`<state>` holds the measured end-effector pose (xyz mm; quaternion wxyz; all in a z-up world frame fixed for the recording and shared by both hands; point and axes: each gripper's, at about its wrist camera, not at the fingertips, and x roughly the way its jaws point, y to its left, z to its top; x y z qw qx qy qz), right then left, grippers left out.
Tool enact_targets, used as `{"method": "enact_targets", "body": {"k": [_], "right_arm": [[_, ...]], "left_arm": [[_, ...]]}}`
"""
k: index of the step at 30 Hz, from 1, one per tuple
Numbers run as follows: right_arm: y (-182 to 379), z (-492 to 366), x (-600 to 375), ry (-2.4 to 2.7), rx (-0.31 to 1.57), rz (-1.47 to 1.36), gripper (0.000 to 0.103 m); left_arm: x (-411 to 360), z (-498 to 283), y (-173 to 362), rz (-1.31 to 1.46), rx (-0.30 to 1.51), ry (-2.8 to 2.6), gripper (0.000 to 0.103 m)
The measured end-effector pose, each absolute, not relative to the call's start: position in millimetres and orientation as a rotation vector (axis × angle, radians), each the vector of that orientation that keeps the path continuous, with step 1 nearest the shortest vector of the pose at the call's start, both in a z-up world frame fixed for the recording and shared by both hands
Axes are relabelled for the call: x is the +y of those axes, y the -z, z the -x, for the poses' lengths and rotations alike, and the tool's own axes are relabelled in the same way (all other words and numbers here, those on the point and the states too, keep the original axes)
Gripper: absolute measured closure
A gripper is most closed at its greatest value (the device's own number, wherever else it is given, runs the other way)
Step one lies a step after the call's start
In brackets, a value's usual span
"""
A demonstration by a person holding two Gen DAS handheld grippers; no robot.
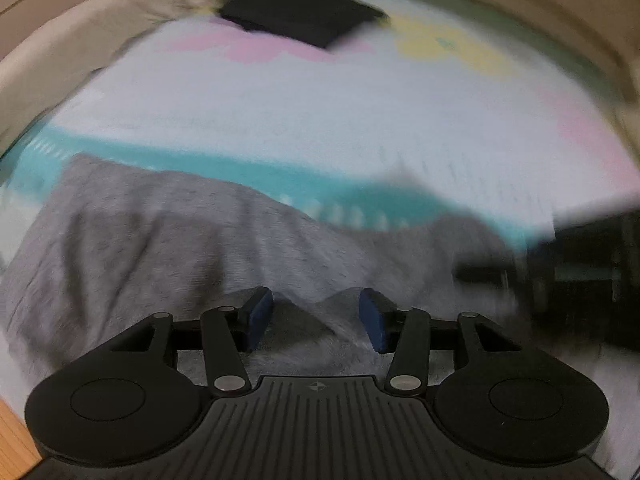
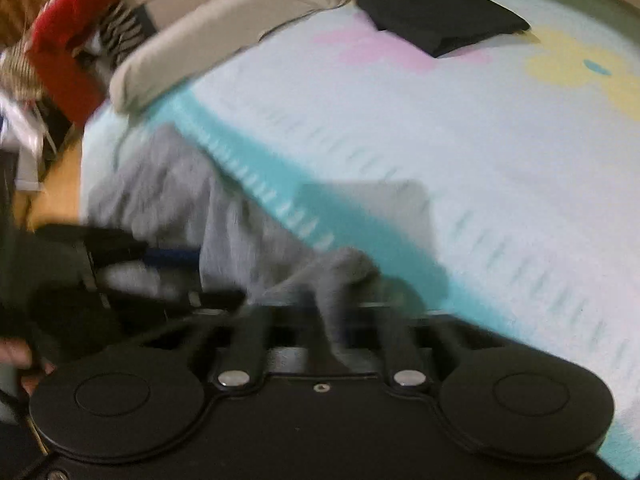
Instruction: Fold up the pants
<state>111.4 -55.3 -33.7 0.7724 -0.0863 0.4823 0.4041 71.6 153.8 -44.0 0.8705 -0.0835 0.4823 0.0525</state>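
Grey pants (image 1: 168, 240) lie rumpled on a bed with a pale patterned sheet (image 1: 320, 112). My left gripper (image 1: 316, 318) is open, its blue pads (image 1: 256, 316) either side of a raised fold of the grey cloth. In the right wrist view the grey pants (image 2: 176, 200) stretch from the left to my right gripper (image 2: 340, 312), which is shut on a bunched ridge of the cloth and lifts it. The left gripper (image 2: 120, 264) shows at the left of that view, blurred.
A folded black garment (image 2: 444, 12) lies at the far end of the bed. A beige cushion (image 2: 224, 32) runs along the far left edge. Red and striped things (image 2: 76, 40) stand beyond the bed. Wooden floor (image 2: 56, 184) shows at the left.
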Motion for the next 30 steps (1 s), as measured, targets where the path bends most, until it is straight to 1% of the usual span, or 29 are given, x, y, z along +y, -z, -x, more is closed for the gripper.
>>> {"method": "enact_targets", "body": {"k": [3,5,6,7,8,9,11,12,15,21,22,23,24,25,30], "right_arm": [[30.8,-70.8,-52.9,-0.948,0.937,0.282,0.09],[32.8,-52.3,-51.0,-0.996,0.935,0.312,0.089],[35.5,-46.6,-49.0,-0.996,0.937,0.331,0.083],[36.7,-44.3,-47.2,-0.982,0.925,0.343,0.082],[37.0,-45.5,-46.1,-0.965,0.915,0.345,0.079],[37.3,-49.2,-44.8,-0.947,0.914,0.337,0.069],[37.9,-59.6,-43.4,-0.938,0.922,0.289,0.056],[37.4,-64.5,-44.1,-0.941,0.928,0.257,0.051],[32.9,-74.3,-46.3,-0.944,0.928,0.195,0.048],[30.3,-98.8,-50.7,-0.934,0.961,0.056,0.046],[33.0,-104.8,-50.3,-0.935,0.98,0.022,0.047],[35.1,-108.7,-50.7,-0.933,0.994,-0.007,0.054],[37.3,-113.8,-52.3,-0.928,1.012,-0.04,0.076],[39.2,-118.4,-53.0,-0.909,1.026,-0.05,0.091],[31.0,-143.0,-52.5,-0.774,0.944,0.024,0.094]], "left_arm": [[171.1,-68.9,36.4,0.232,0.953,-0.213,0.056],[183.3,-71.5,42.7,0.318,0.987,-0.235,0.056],[186.5,-71.9,46.4,0.346,1.005,-0.24,0.056],[188.2,-71.0,48.6,0.363,1.012,-0.243,0.056],[187.8,-70.5,48.2,0.358,1.009,-0.243,0.056],[186.2,-70.9,47.2,0.341,1.01,-0.241,0.056],[185.2,-71.5,48.5,0.327,1.011,-0.24,0.056],[185.6,-71.1,48.8,0.328,1.011,-0.241,0.056],[186.8,-71.8,48.8,0.336,1.01,-0.242,0.056],[189.0,-68.7,45.3,0.358,1.003,-0.239,0.056],[189.8,-67.6,44.5,0.357,1.0,-0.239,0.056],[190.0,-66.6,43.5,0.356,0.997,-0.24,0.056],[189.8,-65.4,42.2,0.351,0.993,-0.238,0.056],[189.1,-64.5,41.2,0.343,0.991,-0.235,0.056],[179.9,-63.8,46.1,0.27,1.025,-0.203,0.056]]}}
